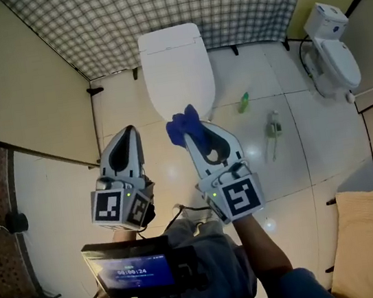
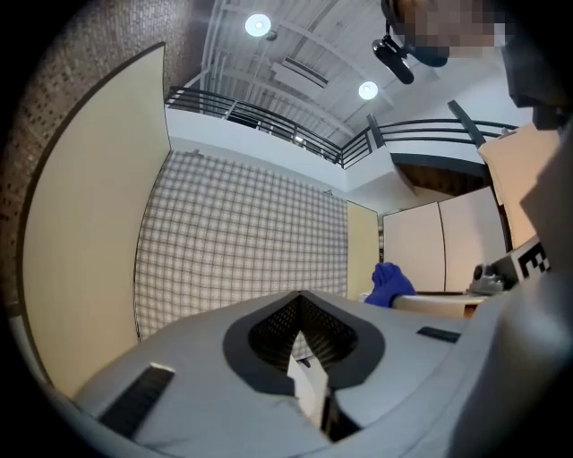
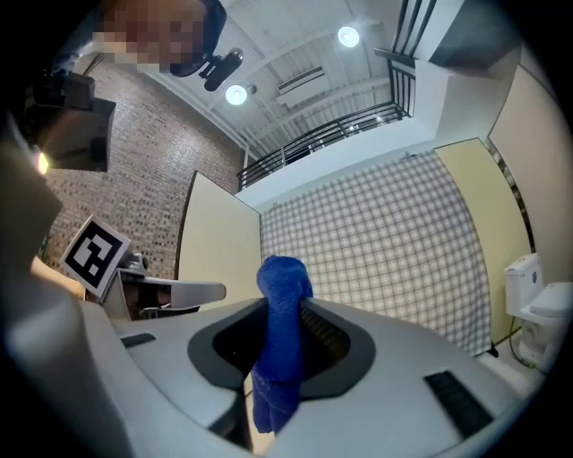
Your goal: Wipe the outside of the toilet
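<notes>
A white toilet with its lid down stands against the checked back wall, straight ahead in the head view. My right gripper is shut on a blue cloth, which sticks out past the jaw tips just short of the toilet's front edge. The blue cloth runs up between the jaws in the right gripper view. My left gripper is held level beside it to the left, shut with nothing in it. Both gripper views look up at the wall and ceiling, with the toilet out of sight.
A second white toilet stands at the right wall. A green bottle and a spray bottle lie on the pale tiled floor right of the main toilet. A cream partition closes the left side.
</notes>
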`<state>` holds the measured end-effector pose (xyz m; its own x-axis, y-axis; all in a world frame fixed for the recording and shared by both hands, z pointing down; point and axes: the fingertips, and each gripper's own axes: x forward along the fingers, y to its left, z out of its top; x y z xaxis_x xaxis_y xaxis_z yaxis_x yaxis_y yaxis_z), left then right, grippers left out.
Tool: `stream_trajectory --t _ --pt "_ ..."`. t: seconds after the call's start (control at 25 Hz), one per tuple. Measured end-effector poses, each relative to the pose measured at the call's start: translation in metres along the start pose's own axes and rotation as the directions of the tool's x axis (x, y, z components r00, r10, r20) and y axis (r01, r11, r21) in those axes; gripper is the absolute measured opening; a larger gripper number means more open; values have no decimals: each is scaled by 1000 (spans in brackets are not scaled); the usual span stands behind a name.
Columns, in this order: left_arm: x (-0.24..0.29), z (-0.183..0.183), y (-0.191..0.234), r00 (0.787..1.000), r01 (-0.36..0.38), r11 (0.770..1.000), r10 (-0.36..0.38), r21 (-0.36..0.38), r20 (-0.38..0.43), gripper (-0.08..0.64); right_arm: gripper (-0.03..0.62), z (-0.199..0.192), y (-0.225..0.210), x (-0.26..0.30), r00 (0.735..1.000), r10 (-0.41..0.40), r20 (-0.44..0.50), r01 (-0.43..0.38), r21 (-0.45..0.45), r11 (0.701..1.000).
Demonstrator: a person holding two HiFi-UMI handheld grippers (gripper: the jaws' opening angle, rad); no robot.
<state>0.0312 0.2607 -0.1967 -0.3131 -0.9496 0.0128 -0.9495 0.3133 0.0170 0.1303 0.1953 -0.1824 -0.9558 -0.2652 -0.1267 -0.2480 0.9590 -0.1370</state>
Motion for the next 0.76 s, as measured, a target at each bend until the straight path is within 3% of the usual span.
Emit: stream_trajectory --t 0.36,0.76 --pt "-17 19 22 997 20 1000 -19 -12 74 13 92 19 45 12 999 29 23 -28 -68 997" --pt "-22 40 35 992 49 998 -46 -28 121 14 92 34 63 26 999 15 32 -12 -94 995"
